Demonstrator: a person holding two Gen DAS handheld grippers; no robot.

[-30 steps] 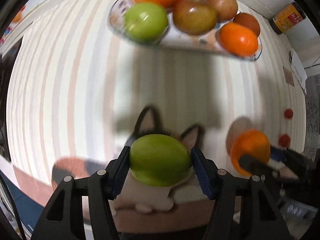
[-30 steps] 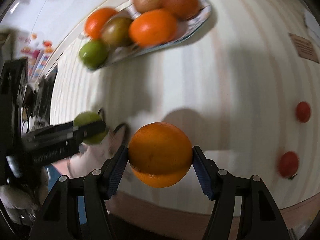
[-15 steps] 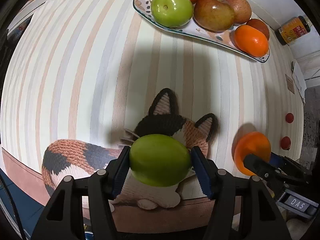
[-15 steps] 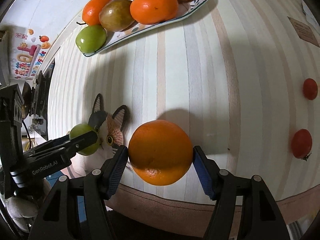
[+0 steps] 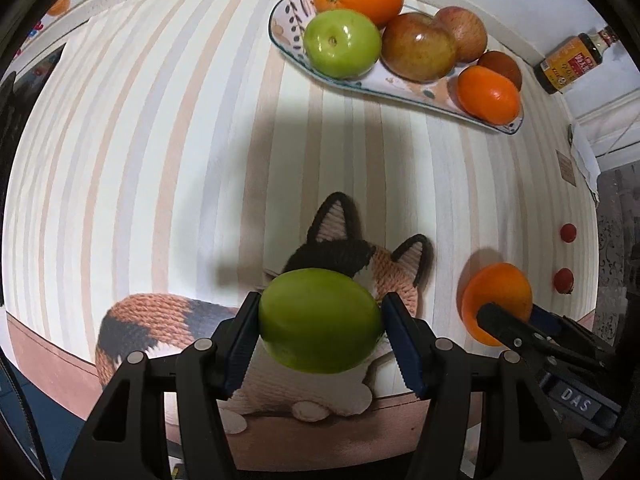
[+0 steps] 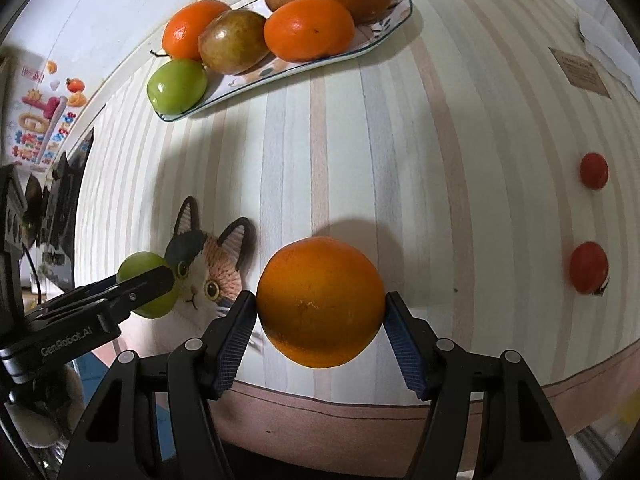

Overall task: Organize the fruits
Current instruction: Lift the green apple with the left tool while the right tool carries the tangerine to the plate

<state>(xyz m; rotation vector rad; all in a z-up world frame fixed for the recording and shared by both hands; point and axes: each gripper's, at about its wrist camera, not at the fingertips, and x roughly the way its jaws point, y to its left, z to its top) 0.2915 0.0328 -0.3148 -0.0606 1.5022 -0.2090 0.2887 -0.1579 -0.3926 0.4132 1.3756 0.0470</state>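
Left gripper (image 5: 320,322) clamps a green apple (image 5: 320,320), right gripper (image 6: 320,302) an orange (image 6: 320,300); the crowded platter (image 5: 404,88) may shed fruit on placement

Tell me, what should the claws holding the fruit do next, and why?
Probably carry the green apple in the left claw forward to the plate. Both claws are full, the right claw holding an orange, and the plate's fruit sits further along the table.
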